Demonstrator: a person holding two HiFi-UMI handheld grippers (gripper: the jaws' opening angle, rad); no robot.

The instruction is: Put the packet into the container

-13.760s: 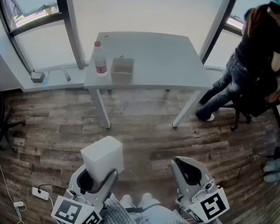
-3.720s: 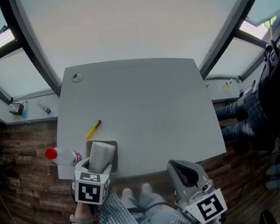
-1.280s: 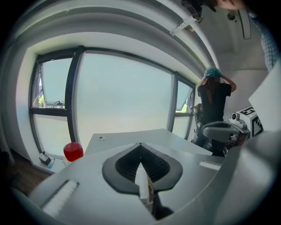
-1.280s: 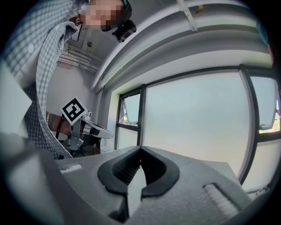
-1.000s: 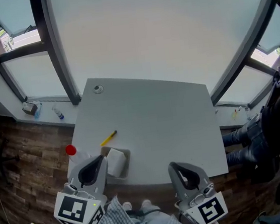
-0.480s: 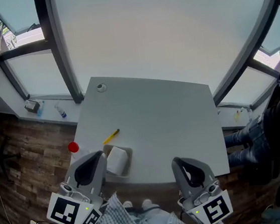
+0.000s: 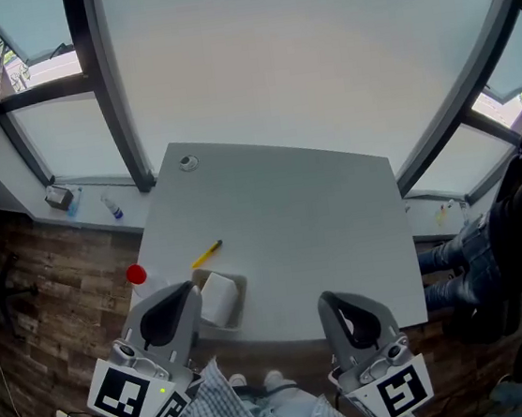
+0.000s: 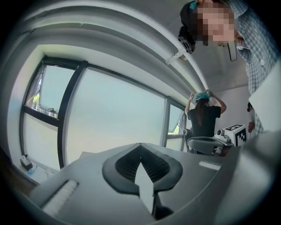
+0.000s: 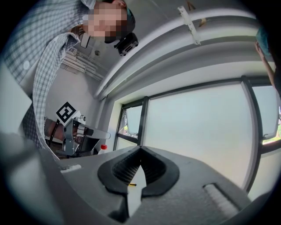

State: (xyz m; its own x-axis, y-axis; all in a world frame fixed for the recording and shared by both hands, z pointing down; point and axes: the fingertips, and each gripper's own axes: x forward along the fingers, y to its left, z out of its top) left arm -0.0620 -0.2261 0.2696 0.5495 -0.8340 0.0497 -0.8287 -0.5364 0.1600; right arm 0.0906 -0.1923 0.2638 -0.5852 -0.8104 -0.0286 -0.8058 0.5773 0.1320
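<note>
Grey desk [image 7: 311,234] has a yellow pen [image 7: 206,253] lying near its left edge, a red-capped bottle [image 7: 137,275] right at that edge toward the near corner, and a small round thing [image 7: 187,163] at the far left corner.

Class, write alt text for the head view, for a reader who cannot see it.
A white packet sits in a container at the near left corner of a grey table, beside a yellow pen and a red-capped bottle. The left tongs and right tongs, both shut and empty, are held by the table's near edge.
</note>
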